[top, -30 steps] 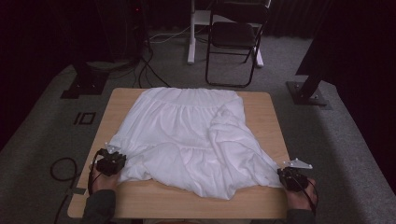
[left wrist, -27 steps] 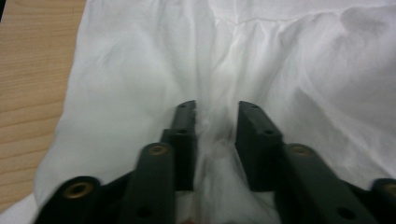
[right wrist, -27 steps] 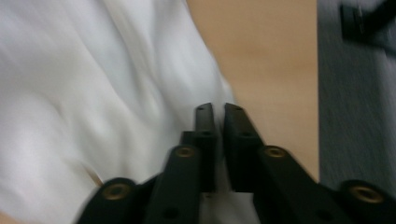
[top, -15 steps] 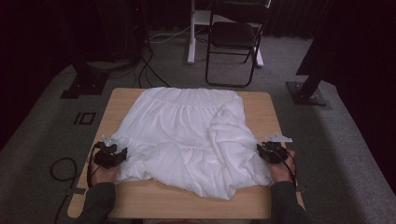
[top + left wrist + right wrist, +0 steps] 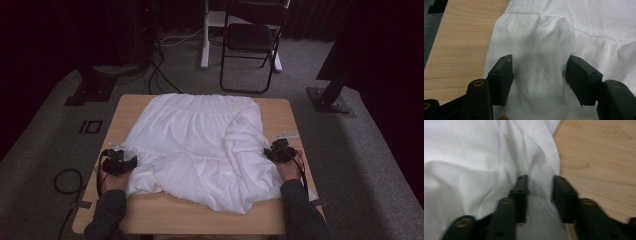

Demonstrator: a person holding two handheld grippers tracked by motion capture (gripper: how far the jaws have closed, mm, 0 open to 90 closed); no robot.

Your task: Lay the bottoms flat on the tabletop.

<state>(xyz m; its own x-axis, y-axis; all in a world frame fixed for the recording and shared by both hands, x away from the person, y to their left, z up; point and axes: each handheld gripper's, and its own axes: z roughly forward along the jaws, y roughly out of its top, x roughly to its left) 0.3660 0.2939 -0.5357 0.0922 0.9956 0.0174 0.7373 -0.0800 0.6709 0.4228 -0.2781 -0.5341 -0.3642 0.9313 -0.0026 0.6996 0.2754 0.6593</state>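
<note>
A white gathered garment (image 5: 200, 145) lies spread over the wooden table (image 5: 290, 112). My left gripper (image 5: 129, 163) sits at its near left edge. In the left gripper view its jaws (image 5: 539, 72) have just been opening and stand wide, with a raised hump of the cloth (image 5: 541, 45) between them, not pinched. My right gripper (image 5: 272, 152) rests at the garment's right edge. Its jaws (image 5: 540, 187) opened and have just been closing a little; they stand apart over a fold of cloth (image 5: 541, 157), beside bare table (image 5: 599, 157).
Bare wood (image 5: 461, 37) lies left of the garment. Behind the table stand a black folding chair (image 5: 250, 40) and a white post (image 5: 205, 35). Black stand bases (image 5: 330, 100) and cables (image 5: 65, 180) lie on the grey carpet.
My right hand has moved from the table's near right corner away from me along the garment's right edge. The left hand has shifted slightly away from me.
</note>
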